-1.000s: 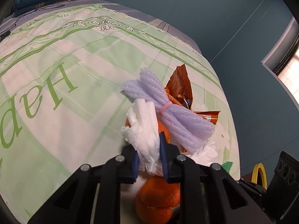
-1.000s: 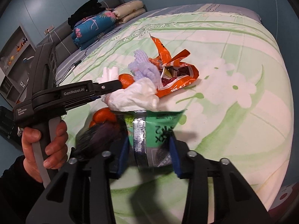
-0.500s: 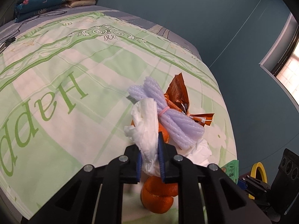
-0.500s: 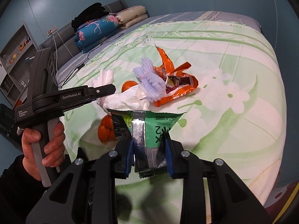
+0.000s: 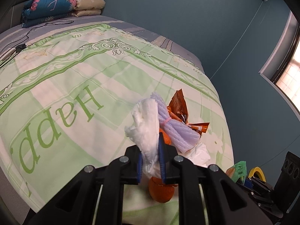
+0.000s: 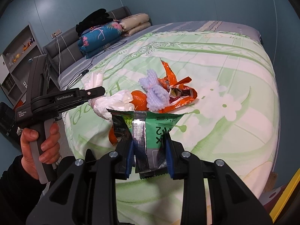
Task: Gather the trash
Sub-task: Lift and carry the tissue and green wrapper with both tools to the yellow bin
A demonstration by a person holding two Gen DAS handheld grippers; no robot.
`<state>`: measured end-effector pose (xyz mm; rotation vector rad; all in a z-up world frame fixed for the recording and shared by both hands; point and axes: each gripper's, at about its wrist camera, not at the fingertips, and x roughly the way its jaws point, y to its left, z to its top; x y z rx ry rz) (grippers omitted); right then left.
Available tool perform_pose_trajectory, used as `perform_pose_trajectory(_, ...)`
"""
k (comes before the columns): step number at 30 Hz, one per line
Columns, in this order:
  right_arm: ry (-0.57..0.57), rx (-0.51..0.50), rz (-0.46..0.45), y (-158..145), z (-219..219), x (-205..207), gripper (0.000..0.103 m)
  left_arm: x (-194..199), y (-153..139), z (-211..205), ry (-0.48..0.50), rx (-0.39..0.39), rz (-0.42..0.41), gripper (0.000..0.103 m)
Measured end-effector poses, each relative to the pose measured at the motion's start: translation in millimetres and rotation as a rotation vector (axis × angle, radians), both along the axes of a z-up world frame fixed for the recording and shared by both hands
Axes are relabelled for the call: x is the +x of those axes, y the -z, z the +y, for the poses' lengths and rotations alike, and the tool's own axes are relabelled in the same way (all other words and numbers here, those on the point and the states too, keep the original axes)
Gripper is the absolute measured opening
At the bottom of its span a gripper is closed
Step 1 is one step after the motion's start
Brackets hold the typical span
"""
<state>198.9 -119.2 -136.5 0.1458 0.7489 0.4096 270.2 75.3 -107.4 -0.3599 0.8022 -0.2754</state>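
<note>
Now keep both grips firm: your left gripper (image 5: 151, 162) is clenched on the crumpled tissue (image 5: 145, 125), your right gripper (image 6: 149, 155) grasping the green snack packet (image 6: 148, 129), both clear of the bedspread (image 6: 234, 86). Carry them straight to wherever you are collecting, leaving the orange wrapper (image 6: 178, 93) for later.

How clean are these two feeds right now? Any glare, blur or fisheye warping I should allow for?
Left wrist view: sharp; the window at right is blown out white; the bed edge bows from fisheye; corners are vignetted black. Right wrist view: sharp; the silver seam of the green wrapper glints; the left gripper looks stretched near the edge.
</note>
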Motion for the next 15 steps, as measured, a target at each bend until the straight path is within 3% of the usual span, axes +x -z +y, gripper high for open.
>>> perform_pose_trajectory(15,0.009,0.013,-0.057,-19.2,-13.0,-20.4,0.027,-25.4,-27.7,3.7,-0.016,0.021,-0.059,0.013)
